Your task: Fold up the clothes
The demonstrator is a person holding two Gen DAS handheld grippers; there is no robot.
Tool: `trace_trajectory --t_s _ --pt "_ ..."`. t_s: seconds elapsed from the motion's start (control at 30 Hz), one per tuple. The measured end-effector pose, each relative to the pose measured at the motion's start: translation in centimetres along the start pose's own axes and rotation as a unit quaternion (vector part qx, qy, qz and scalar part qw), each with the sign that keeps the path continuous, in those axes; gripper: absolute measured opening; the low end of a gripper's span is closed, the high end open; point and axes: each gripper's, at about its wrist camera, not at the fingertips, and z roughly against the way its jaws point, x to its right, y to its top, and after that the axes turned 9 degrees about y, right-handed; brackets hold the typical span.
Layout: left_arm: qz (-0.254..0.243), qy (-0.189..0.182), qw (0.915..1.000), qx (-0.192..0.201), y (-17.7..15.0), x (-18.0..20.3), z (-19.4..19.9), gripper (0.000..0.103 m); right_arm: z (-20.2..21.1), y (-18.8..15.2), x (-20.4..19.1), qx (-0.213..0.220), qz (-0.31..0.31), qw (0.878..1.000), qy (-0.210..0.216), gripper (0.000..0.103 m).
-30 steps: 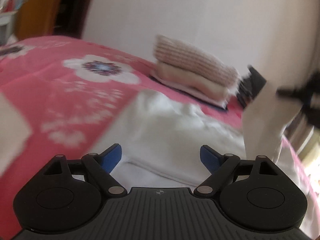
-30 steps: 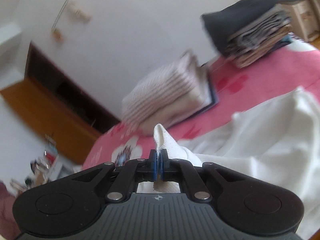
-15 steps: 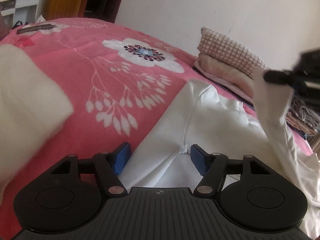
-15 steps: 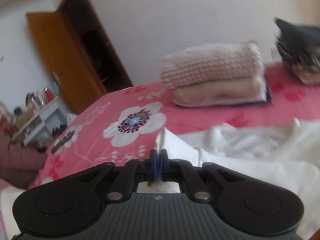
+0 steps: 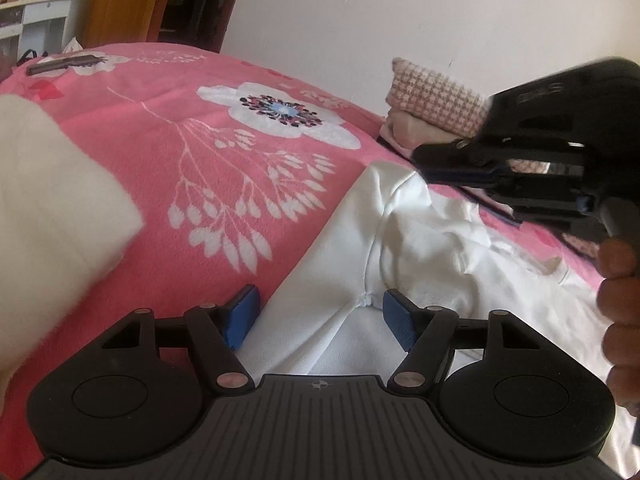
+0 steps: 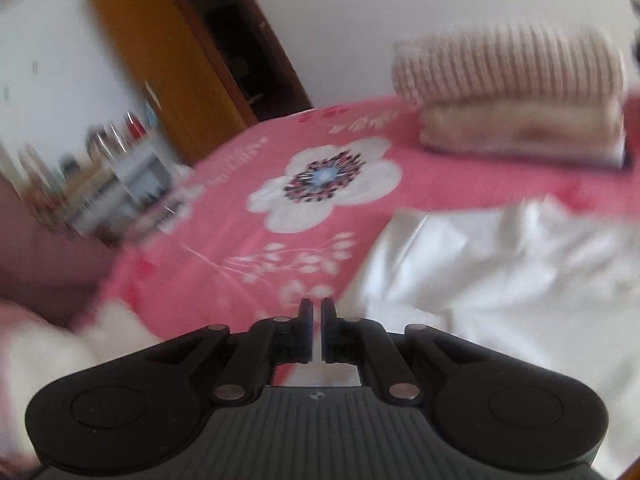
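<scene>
Blue-padded left gripper (image 5: 316,318): fingers spread wide, low over the near edge of the crumpled white cotton garment (image 5: 420,272), a seam of the cloth lying between the pads; nothing pinched. Left pad sits at the line where white cloth meets the pink floral bedspread (image 5: 180,168).

Black right gripper (image 6: 316,330): pads drawn nearly together, a thin slit of light between them, no cloth held. Seen from the left wrist view it hangs in the air above the garment's far corner (image 5: 440,160), a person's hand (image 5: 618,300) wrapped on its grip at the frame's right edge.

Garment lies flat and rumpled on the bedspread, spreading right of both grippers (image 6: 500,272).

Beyond it, near the white wall (image 5: 380,20): a folded stack, pink-and-white checked knit on top of a beige towel (image 6: 516,100). Right wrist view is motion-blurred. Fuzzy cream fabric (image 5: 44,200) at the left, close to the lens. Orange-brown wooden door (image 6: 160,72) and a cluttered white shelf (image 5: 36,12) in the far background.
</scene>
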Motion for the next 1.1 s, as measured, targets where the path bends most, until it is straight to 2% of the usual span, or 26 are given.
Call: trace_trajectory --t_s 0.07,0.17,0.23,0.37,0.43,0.6,0.7,0.8,0.87,0.97,1.1 --pt "0.013 -0.007 0.9998 0.010 0.2 -0.4 0.4 0.069 0.9 0.4 1.1 0.010 -0.048 0.998 0.026 0.013" --pt "0.027 -0.026 0.9988 0.033 0.6 -0.8 1.4 0.070 4.5 1.1 2.4 0.054 -0.093 0.994 0.031 0.016" --pt "0.025 -0.049 0.9977 0.040 1.0 -0.7 1.8 0.070 7.2 1.3 3.3 0.074 -0.111 0.991 0.019 0.016" --pt "-0.012 -0.087 0.9958 0.027 1.3 1.0 1.6 0.069 12.8 -0.4 5.3 0.105 -0.147 0.983 -0.029 0.016" --pt "-0.037 -0.091 0.9951 0.015 1.2 2.3 1.1 0.064 15.6 -1.7 6.6 0.122 -0.176 0.975 -0.049 0.016" --pt "-0.088 -0.085 0.9925 -0.006 1.7 4.6 -0.4 0.054 21.6 -5.6 9.6 0.174 -0.257 0.948 -0.071 0.017" --pt "-0.125 -0.077 0.9889 -0.024 2.3 5.7 -1.4 0.050 23.5 -7.9 10.7 0.190 -0.278 0.938 -0.086 0.017" --pt "-0.152 -0.065 0.9851 -0.046 2.7 6.8 -2.5 0.034 24.4 -9.6 11.4 0.197 -0.275 0.934 -0.118 0.017" --pt "-0.163 -0.044 0.9841 -0.054 2.5 7.3 -3.1 0.014 25.3 -10.5 12.0 0.208 -0.280 0.929 -0.124 0.017" --pt "-0.181 -0.021 0.9820 -0.050 2.3 7.7 -3.4 0.003 26.6 -11.4 12.9 0.221 -0.292 0.922 -0.125 0.017" --pt "-0.190 -0.007 0.9810 -0.037 2.2 7.9 -3.1 0.000 27.3 -11.8 13.8 0.233 -0.301 0.917 -0.122 0.017"
